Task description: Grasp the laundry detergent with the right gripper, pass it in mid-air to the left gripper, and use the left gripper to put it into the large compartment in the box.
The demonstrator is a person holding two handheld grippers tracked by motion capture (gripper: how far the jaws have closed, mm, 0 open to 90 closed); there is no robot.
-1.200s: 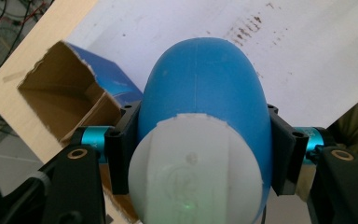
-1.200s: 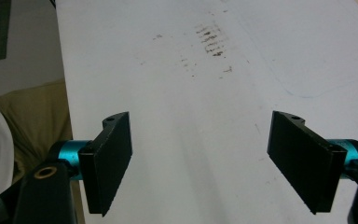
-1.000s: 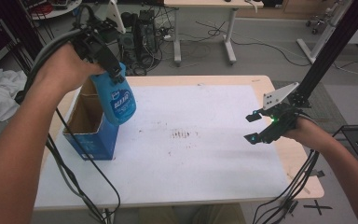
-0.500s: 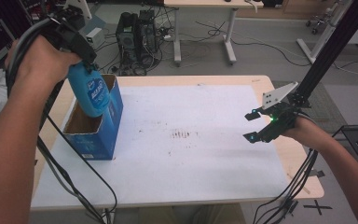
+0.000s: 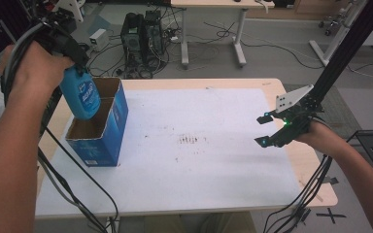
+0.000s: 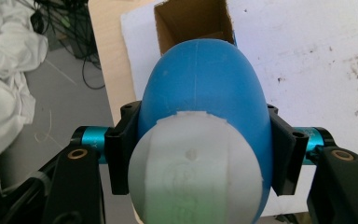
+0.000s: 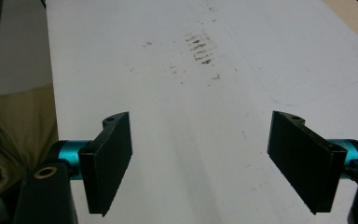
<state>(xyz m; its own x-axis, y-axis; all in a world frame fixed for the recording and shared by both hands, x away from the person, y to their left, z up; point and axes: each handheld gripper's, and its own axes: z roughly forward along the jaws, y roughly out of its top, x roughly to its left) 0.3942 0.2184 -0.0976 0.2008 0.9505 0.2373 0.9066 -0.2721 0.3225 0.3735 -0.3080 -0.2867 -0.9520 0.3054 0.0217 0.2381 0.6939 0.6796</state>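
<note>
A blue bottle (image 5: 81,98) with a white cap (image 6: 196,172) hangs bottom-down in my left gripper (image 5: 75,72), which is shut on its upper part. It hangs over the left rim of an open blue cardboard box (image 5: 102,143) at the table's left side. In the left gripper view the black pads (image 6: 121,154) press both sides of the bottle (image 6: 200,88), and the box's brown inside (image 6: 191,21) lies beyond it. My right gripper (image 5: 261,130) hovers over the right of the white table sheet (image 5: 204,111), open, with nothing between its pads (image 7: 112,154).
Dark smudges (image 5: 190,141) mark the middle of the sheet. Computer towers (image 5: 141,34) and cables stand on the floor behind the table. A black frame post (image 5: 349,43) rises at the right. White cloth (image 6: 4,84) lies off the table's left edge.
My left hand has carried the blue bottle leftward, from in front of the box's right side to above its left rim. The right gripper has stayed put.
</note>
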